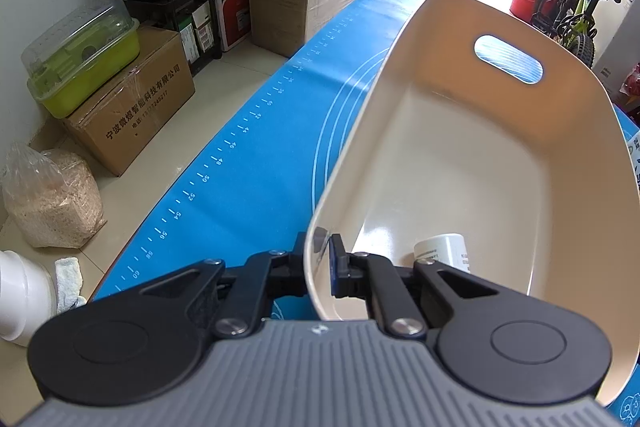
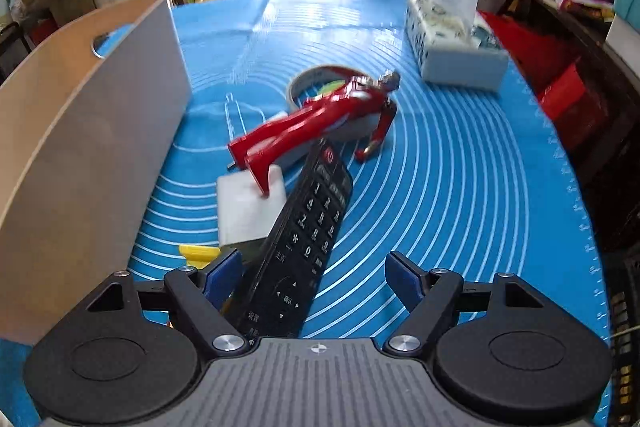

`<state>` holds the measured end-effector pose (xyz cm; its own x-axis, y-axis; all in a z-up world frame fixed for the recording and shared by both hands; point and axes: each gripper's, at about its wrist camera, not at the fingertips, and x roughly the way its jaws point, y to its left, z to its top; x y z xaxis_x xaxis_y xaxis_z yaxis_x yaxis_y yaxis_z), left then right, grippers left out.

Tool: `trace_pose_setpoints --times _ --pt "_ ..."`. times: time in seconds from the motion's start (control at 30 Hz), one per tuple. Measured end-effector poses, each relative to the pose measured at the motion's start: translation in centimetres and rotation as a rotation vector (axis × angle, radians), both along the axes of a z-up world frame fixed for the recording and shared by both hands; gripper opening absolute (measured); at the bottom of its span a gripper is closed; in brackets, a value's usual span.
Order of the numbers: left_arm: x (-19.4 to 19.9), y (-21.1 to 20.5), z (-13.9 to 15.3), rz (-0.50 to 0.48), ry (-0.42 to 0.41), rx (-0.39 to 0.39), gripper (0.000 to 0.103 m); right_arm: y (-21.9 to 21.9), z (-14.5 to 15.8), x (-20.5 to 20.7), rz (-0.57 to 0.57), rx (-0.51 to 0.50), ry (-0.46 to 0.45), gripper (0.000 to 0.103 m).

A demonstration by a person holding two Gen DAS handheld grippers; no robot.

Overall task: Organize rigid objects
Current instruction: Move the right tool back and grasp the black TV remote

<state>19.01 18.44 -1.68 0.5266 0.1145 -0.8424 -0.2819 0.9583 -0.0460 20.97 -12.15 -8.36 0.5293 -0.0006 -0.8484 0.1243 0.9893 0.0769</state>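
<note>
Counter (image 2: 460, 167): covered by a blue mat with white rings; everything in play sits on it.
Bin (image 1: 460, 167): large beige tub with a handle slot, tilted, directly ahead of the left tool; in the right view it stands to the left of the right tool.
Left tool (image 1: 326, 265): clamped on the bin's near rim, one finger outside the wall, one inside.
Bottle (image 1: 444, 251): small white container lying in the bin, just right of the left tool's inner finger.
Right tool (image 2: 316, 277): fingers wide apart, gripping nothing.
Remote (image 2: 304, 239): black, its near end between the right tool's fingers and closer to the left one; long axis runs forward and slightly right, almost along the tool's own line.
Figure (image 2: 320, 115): red toy lying ahead, across a tape roll (image 2: 304, 83), one foot on a white box (image 2: 244, 211).
Key relation: the remote is the right tool's pick, I judge; closing would pinch it across its narrow width, then the bin lies to the left.
Risk: the remote's far end sits close under the figure, so lifting may disturb it.
</note>
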Motion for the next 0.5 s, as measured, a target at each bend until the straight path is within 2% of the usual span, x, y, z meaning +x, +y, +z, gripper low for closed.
trace_pose_setpoints --times 0.1,0.17,0.2,0.37,0.4,0.5 --pt "0.0 -0.1 0.0 0.001 0.001 0.001 0.012 -0.1 -0.1 0.0 -0.027 -0.03 0.03 0.079" --pt "0.1 -0.1 0.0 0.002 0.001 0.001 0.012 -0.2 -0.3 -0.2 -0.03 -0.051 0.045 0.072" --pt "0.1 -0.1 0.0 0.002 0.001 0.0 0.012 -0.3 -0.6 -0.3 -0.024 -0.032 0.05 0.064" --pt "0.0 0.2 0.1 0.007 0.002 -0.009 0.012 -0.1 -0.6 -0.7 -0.013 -0.047 0.023 0.057" --pt "0.0 0.2 0.1 0.008 0.002 -0.01 0.012 -0.2 -0.5 -0.8 -0.017 -0.051 0.019 0.052" --pt "0.0 0.2 0.1 0.008 0.003 -0.009 0.012 -1.0 -0.1 -1.1 -0.027 0.017 -0.013 0.047"
